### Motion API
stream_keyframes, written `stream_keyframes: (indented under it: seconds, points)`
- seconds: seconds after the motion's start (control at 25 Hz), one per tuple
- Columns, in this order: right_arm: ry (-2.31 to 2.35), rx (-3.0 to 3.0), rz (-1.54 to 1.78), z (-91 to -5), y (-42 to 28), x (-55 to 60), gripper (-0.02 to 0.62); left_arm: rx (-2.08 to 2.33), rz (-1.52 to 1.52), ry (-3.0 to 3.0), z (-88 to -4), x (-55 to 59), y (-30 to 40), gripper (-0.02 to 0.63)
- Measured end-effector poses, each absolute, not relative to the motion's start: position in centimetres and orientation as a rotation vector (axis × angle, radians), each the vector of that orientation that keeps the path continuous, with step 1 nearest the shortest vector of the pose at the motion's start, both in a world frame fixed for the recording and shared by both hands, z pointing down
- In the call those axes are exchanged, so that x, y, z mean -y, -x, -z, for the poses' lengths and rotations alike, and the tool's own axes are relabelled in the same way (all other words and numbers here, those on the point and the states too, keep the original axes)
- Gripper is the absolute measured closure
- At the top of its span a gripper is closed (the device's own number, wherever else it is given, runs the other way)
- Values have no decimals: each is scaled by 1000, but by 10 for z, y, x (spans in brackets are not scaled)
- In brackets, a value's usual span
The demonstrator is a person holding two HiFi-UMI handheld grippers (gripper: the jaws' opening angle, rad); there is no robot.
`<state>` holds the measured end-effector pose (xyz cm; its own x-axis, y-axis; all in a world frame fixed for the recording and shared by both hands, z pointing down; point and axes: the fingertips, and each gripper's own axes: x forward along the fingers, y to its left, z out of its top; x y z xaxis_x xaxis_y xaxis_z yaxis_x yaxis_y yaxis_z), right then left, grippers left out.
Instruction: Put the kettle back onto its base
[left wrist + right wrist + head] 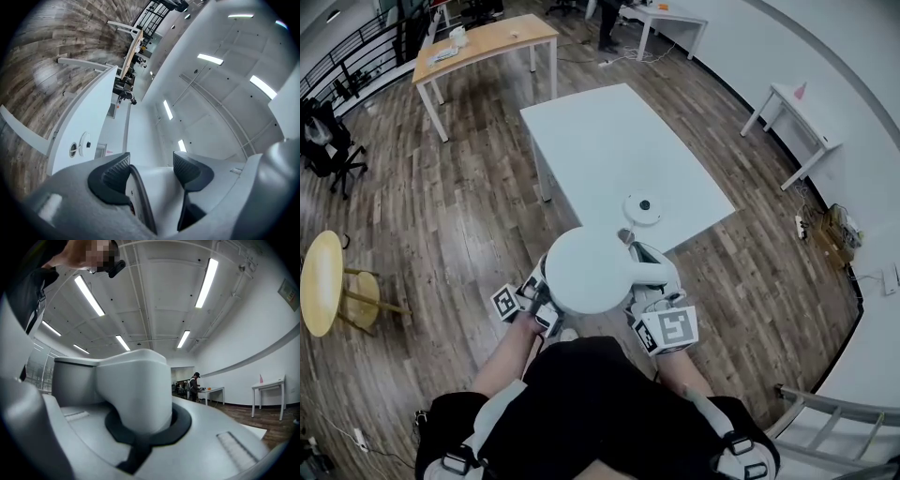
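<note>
I see the white kettle (589, 270) from above, held in the air just short of the near edge of the white table (609, 131). Its round base (642, 208) lies on the table's near right part, a little beyond the kettle. My right gripper (649, 277) is shut on the kettle's handle (136, 390) at the right side. My left gripper (542, 292) is at the kettle's left side, its dark pads (110, 176) closed on a white, dark-edged part of the kettle (157, 201). The left gripper view also shows the base (86, 143) on the table (89, 108).
Wood floor surrounds the table. A wooden desk (483, 42) stands far back, a small round yellow table (321, 281) at the left, a white side table (792, 117) at the right by the wall. A person (194, 385) stands far off in the right gripper view.
</note>
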<state>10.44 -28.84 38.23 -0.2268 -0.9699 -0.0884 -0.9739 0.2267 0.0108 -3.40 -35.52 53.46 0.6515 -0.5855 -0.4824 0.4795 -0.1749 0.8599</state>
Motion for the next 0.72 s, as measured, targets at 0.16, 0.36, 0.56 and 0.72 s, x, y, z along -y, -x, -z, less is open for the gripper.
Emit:
stream_keyframes:
  seconds: [0.16,0.36,0.56,0.72]
  points:
    - [1961,-2374,-115,-385,-103,302,590,62,913,-1474,-539,376,32,319]
    - [2010,-2352,-92,-391,-113,315,591,39,887,-1453,-543,390,19,319]
    - [2038,-2330,-91,-393,-132,333,589,31,872,-1449,-546,410,-1,319]
    - [2032,-2324,-113,-389,-155,354,590,25,879,-1461,-542,433,-24,319]
